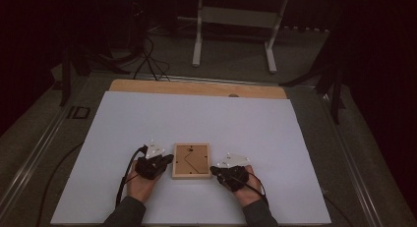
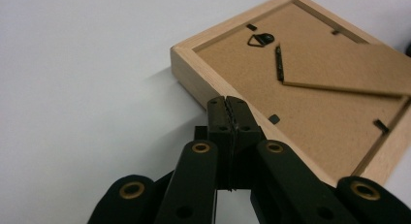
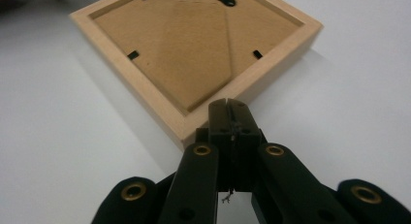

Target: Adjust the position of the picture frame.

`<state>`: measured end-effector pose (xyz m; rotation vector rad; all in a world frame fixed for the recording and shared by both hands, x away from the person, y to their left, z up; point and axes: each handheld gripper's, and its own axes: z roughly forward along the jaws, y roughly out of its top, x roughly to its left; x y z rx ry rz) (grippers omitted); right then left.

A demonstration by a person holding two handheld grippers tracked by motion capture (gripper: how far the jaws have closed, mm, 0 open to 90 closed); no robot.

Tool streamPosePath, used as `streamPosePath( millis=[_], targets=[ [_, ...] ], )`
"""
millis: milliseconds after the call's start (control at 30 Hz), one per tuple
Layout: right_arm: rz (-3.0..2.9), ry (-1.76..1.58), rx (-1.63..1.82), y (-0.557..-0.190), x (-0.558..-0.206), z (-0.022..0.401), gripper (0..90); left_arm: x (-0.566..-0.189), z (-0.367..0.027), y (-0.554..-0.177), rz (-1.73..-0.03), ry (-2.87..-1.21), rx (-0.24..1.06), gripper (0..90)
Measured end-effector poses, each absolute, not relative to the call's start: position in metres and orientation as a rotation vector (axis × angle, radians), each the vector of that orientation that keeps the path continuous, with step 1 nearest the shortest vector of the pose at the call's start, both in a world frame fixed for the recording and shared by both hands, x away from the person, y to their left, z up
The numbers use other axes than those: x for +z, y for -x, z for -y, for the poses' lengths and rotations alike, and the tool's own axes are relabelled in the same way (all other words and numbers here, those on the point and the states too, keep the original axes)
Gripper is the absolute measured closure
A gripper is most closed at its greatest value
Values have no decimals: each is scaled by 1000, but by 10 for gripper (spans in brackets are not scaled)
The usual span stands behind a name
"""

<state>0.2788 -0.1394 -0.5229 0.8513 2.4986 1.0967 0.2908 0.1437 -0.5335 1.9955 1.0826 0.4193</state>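
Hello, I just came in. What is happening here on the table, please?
A person sits at a white table with a two-jaw gripper in each hand. Between them lies a small wooden picture frame, face down, so its brown backing board with the hanger and clips faces up. The left gripper is shut and its tip sits at the frame's edge. The right gripper is shut too, at a corner of the frame. Neither one grips the frame; they flank it from both sides.

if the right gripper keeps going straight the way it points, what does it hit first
Most likely the wooden picture frame, which lies back side up on the white table. The right gripper, jaws shut, aims at the frame's near corner, and nothing lies between them. Whether the tips already touch the wood is hard to tell.
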Motion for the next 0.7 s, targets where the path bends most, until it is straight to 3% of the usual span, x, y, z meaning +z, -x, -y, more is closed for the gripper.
streamPosePath(
  millis=[333, 700],
  targets=[
    [-2548, -744, 1119, -269, -523, 125, 897, -534, -151, -294, -1112, -1983, 437, 895],
    [-2438, -832, 1188, -297, -513, 131, 897, -522, -152, -277, -1076, -1958, 449, 894]
  ],
)
